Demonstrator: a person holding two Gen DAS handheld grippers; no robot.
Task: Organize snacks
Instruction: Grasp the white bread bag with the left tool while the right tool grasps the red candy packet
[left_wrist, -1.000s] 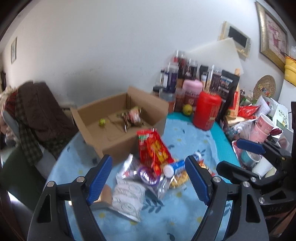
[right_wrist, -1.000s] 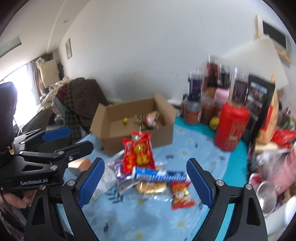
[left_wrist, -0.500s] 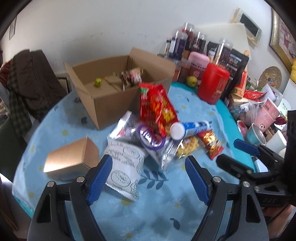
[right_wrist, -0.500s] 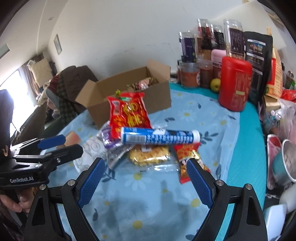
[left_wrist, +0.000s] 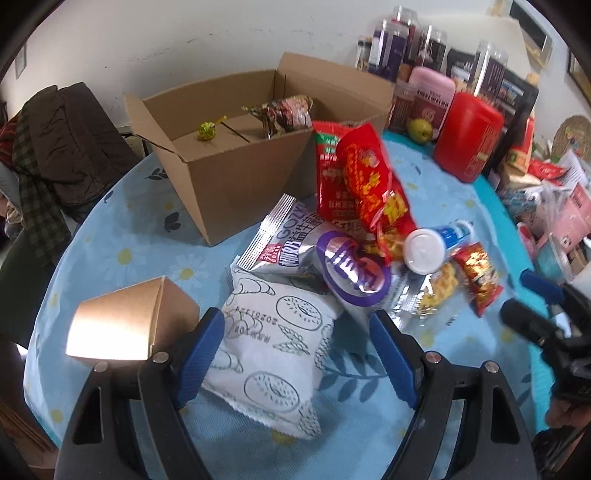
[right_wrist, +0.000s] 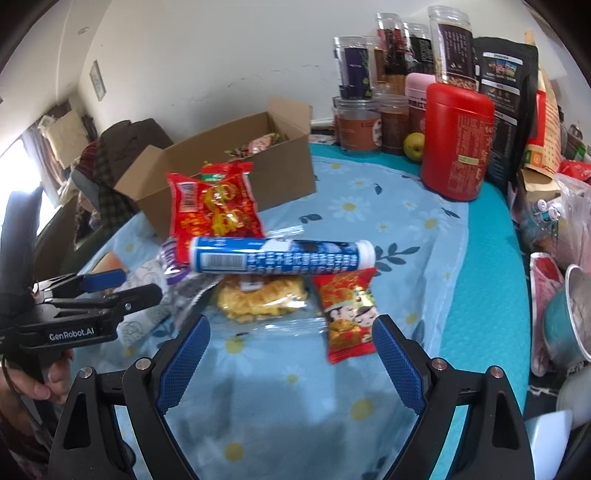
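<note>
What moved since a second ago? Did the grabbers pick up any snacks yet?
Both came down closer to the snack pile. The left hand-held gripper now hangs open over the white bread packet; the right hand-held gripper hangs open near the small red packet. Nothing was picked up. The snacks, blue tube and cardboard box stayed put.

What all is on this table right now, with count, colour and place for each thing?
Open cardboard box: one, brown, far left of the table; wrapped sweets inside.
Large red snack bag: one, leaning at the box front.
Blue-and-white tube: one, lying across the pile.
Small red packet: one, right of the pile.
Clear bag of yellow pastry: one, under the tube.
White bread bag: one, nearest the left gripper.
Silver pouches: two, mid-pile, one with purple print.
Small gold box: one, left edge.
Red canister: one, back right, among jars.
Left gripper: open.
Right gripper: open.
</note>
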